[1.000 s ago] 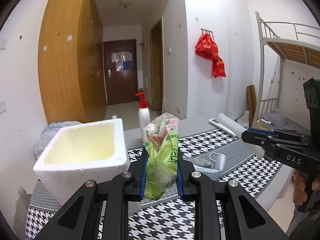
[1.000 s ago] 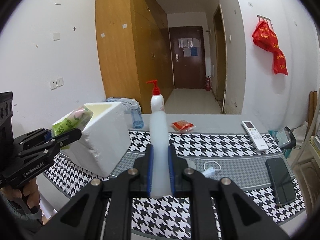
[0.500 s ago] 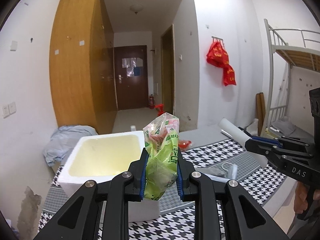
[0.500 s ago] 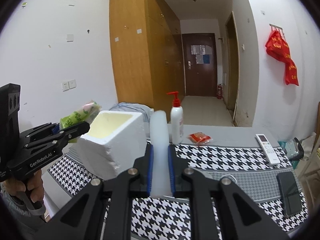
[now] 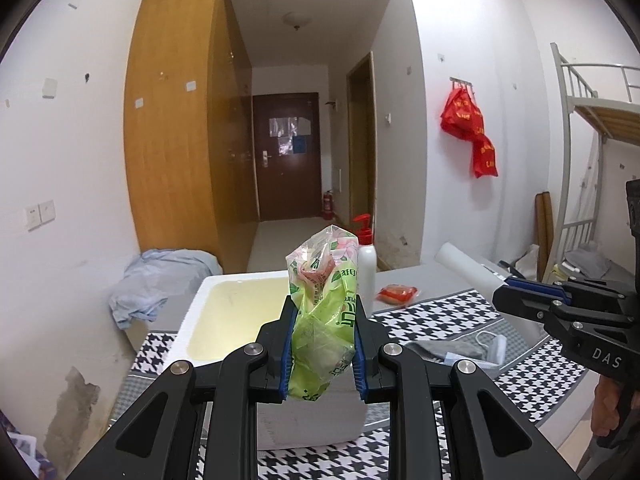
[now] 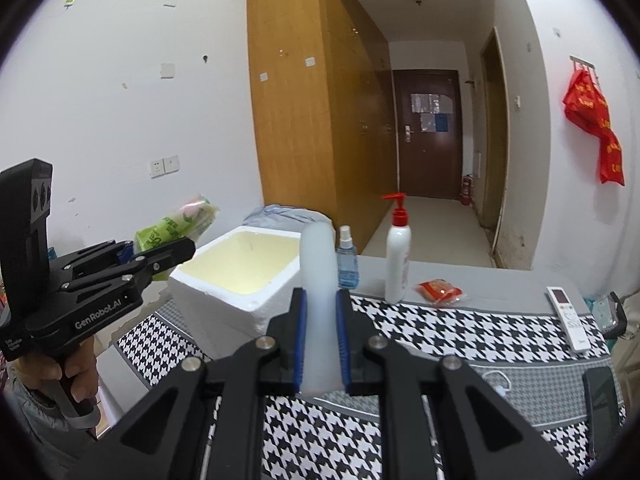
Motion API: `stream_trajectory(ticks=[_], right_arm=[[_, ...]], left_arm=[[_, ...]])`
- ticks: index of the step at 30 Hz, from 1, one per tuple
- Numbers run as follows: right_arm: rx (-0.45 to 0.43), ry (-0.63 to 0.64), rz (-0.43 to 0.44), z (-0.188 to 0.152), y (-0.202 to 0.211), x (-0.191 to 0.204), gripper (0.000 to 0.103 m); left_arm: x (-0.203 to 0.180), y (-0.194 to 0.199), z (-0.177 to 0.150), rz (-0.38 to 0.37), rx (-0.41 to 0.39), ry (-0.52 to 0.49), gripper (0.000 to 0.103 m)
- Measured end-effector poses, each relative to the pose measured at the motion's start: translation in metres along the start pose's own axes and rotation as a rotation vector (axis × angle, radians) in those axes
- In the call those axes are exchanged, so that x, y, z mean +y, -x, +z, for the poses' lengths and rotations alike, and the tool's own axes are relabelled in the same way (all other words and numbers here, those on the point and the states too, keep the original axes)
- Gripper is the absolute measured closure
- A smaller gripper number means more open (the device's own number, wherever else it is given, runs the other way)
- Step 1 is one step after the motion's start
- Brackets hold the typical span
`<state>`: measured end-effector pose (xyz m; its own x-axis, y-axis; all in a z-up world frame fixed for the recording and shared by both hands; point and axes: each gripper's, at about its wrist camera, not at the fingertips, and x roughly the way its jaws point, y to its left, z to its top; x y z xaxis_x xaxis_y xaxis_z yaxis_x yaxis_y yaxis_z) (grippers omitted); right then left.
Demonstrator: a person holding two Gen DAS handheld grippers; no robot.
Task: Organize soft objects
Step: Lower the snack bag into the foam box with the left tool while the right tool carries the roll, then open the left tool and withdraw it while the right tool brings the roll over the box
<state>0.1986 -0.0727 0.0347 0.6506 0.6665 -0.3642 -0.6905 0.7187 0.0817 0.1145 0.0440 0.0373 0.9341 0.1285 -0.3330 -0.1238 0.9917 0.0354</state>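
crinkly green packet (image 5: pixel 322 320) | smooth white foam cylinder (image 6: pixel 318 296) | square styrofoam box (image 6: pixel 240 276)

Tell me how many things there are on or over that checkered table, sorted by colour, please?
White: 4 – foam box, pump bottle, remote, soft roll in the right gripper.
Green: 1 – packet in the left gripper.
Red: 1 – small packet.
Blue: 1 – spray bottle.
Black: 1 – phone.
Total: 8
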Motion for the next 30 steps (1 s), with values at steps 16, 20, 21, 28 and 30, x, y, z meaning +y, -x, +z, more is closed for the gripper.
stream_trajectory(ticks=[16,20,21,28,30], right_arm=[[0.021,0.025,0.043,0.013,-0.028,0.009,0.085],[0.024,0.024,0.043,0.015,-0.031,0.006,0.085],[0.025,0.025,0.044,0.015,-0.031,0.006,0.085],[0.041,0.020,0.037,0.017,-0.038,0.005,0.085],[0.045,0.020,0.037,0.017,-0.039,0.005,0.085]], left_arm=[[0.015,-0.034,0.010,0.030,0.065,0.019,0.078],[0.017,-0.044,0.012,0.038,0.081,0.023,0.078],[0.017,-0.047,0.011,0.038,0.087,0.025,0.078],[0.023,-0.061,0.010,0.043,0.115,0.036,0.065],[0.026,-0.064,0.011,0.038,0.119,0.043,0.048]])
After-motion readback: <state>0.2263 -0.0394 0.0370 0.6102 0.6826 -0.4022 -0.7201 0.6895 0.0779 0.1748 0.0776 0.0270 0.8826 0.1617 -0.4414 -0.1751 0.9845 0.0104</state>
